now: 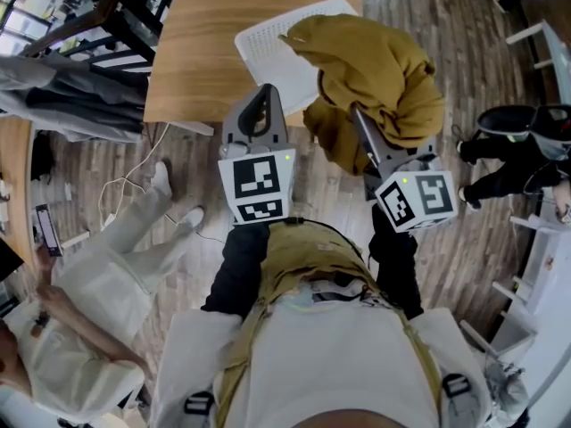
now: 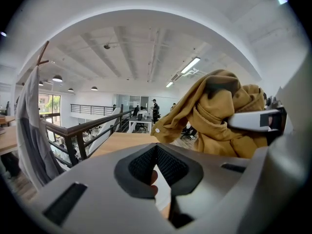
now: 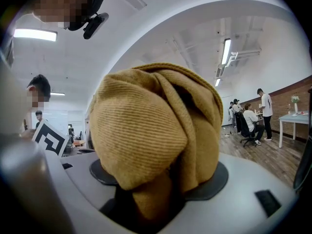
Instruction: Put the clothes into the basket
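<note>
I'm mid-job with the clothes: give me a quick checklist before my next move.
1. Right tool clamped on mustard garment: ok.
2. Left tool shut, nothing in it: ok.
3. White basket in view on wooden table: ok.
4. Garment directly above basket opening: cannot tell; head view shows it overlapping only the basket's right side.
5. Person seated at left clear of both tools: ok.

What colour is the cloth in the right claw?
Mustard yellow. The cloth shows best in the right gripper view.
</note>
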